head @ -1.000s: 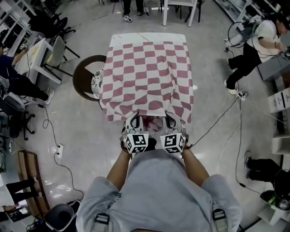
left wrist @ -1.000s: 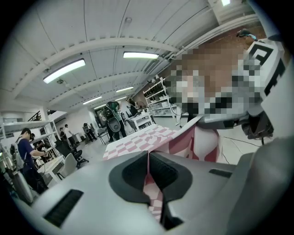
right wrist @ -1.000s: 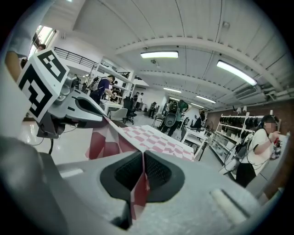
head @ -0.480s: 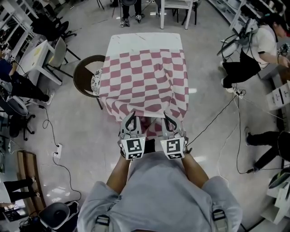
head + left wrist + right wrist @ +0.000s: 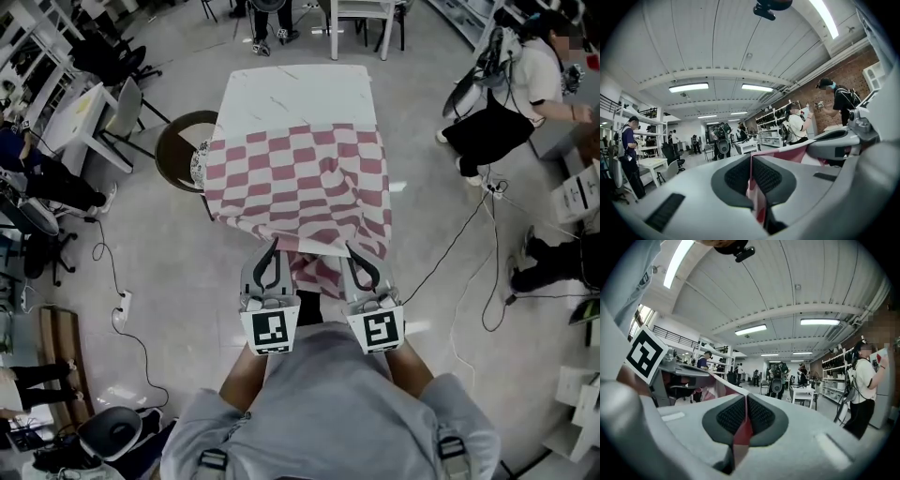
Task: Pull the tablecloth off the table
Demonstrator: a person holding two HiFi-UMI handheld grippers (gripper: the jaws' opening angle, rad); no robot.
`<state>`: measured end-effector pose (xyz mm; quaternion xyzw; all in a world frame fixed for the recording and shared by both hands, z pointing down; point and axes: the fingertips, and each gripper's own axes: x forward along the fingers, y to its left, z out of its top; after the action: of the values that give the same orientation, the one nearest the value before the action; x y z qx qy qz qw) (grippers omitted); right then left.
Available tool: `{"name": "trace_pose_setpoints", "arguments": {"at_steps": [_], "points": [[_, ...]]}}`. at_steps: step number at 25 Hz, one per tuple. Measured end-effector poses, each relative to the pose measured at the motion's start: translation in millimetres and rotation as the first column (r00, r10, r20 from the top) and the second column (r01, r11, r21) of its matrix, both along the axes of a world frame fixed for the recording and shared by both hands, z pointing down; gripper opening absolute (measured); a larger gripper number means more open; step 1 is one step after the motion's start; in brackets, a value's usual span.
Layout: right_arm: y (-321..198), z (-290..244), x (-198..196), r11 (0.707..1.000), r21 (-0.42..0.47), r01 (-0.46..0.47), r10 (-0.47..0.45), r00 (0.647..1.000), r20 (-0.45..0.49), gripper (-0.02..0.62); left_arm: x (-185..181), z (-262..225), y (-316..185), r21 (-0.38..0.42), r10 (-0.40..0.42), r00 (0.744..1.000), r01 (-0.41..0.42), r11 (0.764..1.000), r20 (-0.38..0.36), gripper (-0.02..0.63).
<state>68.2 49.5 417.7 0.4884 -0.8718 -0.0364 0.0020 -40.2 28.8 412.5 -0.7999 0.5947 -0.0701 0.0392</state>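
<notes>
A red-and-white checked tablecloth [image 5: 300, 183] covers the near part of a white table [image 5: 292, 94], whose far end lies bare. The cloth's near edge hangs off the table toward me, bunched between my hands. My left gripper [image 5: 273, 248] is shut on that near edge, and in the left gripper view the tablecloth [image 5: 754, 197] is pinched between the dark pads. My right gripper [image 5: 354, 251] is shut on the same edge further right. The right gripper view shows a fold of the tablecloth [image 5: 742, 432] clamped between its pads.
A round brown chair [image 5: 183, 150] stands at the table's left side. White chairs [image 5: 361, 19] stand beyond the far end. Cables [image 5: 459, 244] run over the floor at the right, near a seated person [image 5: 511, 94]. Desks and people fill the left side [image 5: 56, 141].
Both grippers have drawn back toward me with the cloth. The cloth has slid along the table, baring more of the white top at the far end.
</notes>
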Motion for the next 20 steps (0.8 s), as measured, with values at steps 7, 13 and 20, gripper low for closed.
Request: {"name": "trace_pose_setpoints", "arguments": {"at_steps": [7,13,20], "points": [[75,-35,-4,1.0,0.023,0.007,-0.011,0.989,0.15,0.008,-2,-32,75,0.025,0.021,0.995,-0.019,0.999,-0.094,0.005],[84,-64,0,0.999,0.015,0.038,-0.04,0.981,0.187,0.008,3,-55,77,0.012,0.051,0.993,-0.05,0.999,-0.111,0.005],[86,-70,1,1.0,0.025,0.002,-0.006,0.983,0.182,0.008,5,-50,75,0.0,0.098,0.987,-0.099,0.995,-0.126,0.005]]}}
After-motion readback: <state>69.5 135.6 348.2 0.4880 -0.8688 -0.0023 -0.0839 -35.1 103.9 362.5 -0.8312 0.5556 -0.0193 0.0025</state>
